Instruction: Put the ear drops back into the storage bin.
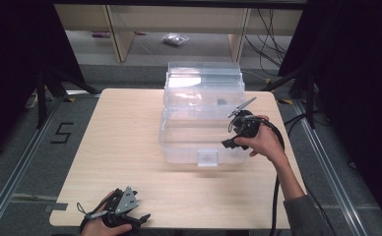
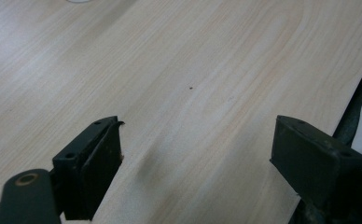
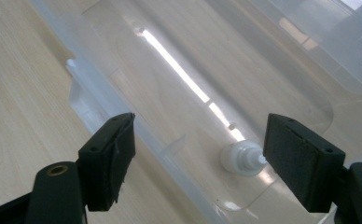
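Tongs on the right (image 3: 198, 154) stood released over a clear plastic bin (image 1: 202, 123) holding a small white bottle (image 3: 242, 158); left tongs (image 2: 195, 149) gaped above the pale woodgrain desk (image 1: 120, 147).

The table (image 1: 130, 147) is pale wood with a fine straight grain and one tiny dark speck (image 2: 190, 87). The storage box (image 1: 201, 113) on it is clear, colourless plastic with a bright white streak of reflected light, and the small bottle (image 3: 242, 158) inside it is white. The left gripper (image 2: 195, 161) and right gripper (image 3: 198, 161) are matt black, the left gripper's top plate (image 1: 126, 200) grey.
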`<state>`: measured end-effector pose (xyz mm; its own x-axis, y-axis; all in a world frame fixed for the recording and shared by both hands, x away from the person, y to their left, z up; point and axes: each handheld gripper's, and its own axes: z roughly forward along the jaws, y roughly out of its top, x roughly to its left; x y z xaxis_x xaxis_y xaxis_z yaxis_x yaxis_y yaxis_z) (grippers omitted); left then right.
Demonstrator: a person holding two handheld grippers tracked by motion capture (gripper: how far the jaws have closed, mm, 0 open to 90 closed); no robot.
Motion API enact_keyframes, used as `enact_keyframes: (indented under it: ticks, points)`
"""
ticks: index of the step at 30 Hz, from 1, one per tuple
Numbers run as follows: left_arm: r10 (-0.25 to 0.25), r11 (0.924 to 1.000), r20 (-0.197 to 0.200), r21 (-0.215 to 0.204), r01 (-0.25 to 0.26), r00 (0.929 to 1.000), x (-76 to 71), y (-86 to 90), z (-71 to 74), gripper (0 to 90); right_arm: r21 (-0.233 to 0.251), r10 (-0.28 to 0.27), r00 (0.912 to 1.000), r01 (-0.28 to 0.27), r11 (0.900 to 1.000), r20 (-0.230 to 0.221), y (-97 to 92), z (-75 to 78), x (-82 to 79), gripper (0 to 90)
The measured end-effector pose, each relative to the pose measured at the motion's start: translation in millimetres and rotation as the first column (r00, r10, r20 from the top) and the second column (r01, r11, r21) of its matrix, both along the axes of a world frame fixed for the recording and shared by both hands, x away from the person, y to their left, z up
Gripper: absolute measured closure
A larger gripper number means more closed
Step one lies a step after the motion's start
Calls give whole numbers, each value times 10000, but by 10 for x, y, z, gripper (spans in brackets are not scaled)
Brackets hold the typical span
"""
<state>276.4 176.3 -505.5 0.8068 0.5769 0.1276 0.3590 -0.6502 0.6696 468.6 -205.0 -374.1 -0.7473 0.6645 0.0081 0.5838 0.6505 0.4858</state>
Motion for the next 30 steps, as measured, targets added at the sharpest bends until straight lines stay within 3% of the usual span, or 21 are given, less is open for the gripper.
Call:
enact_keyframes:
  ticks: [11,17,24,25,26,27,30]
  points:
    - [4,10000,3,-25,-4,10000,0,0,1,156,606,85,9996,-100,9981,253,12,8,-217,240]
    - [-83,9999,72,-60,84,9999,4,7,5,156,1051,300,9975,-366,9938,637,28,-26,-335,240]
    - [-27,9999,27,-104,27,10000,-2,5,10,156,980,491,9970,-548,9937,592,63,-32,-415,241]
    - [0,10000,-1,-96,0,10000,-6,2,10,156,993,381,9984,-421,9942,418,70,-23,-432,241]
    - [-49,10000,47,-25,49,10000,-6,3,12,156,1107,416,9972,-483,9927,621,74,-44,-437,239]
    - [-174,9998,81,-10,175,9998,2,7,14,156,1028,292,9984,-340,9941,475,81,-30,-460,238]
    - [-3,10000,36,-68,3,10000,-5,2,12,156,1006,577,9952,-656,9928,796,69,-56,-461,239]
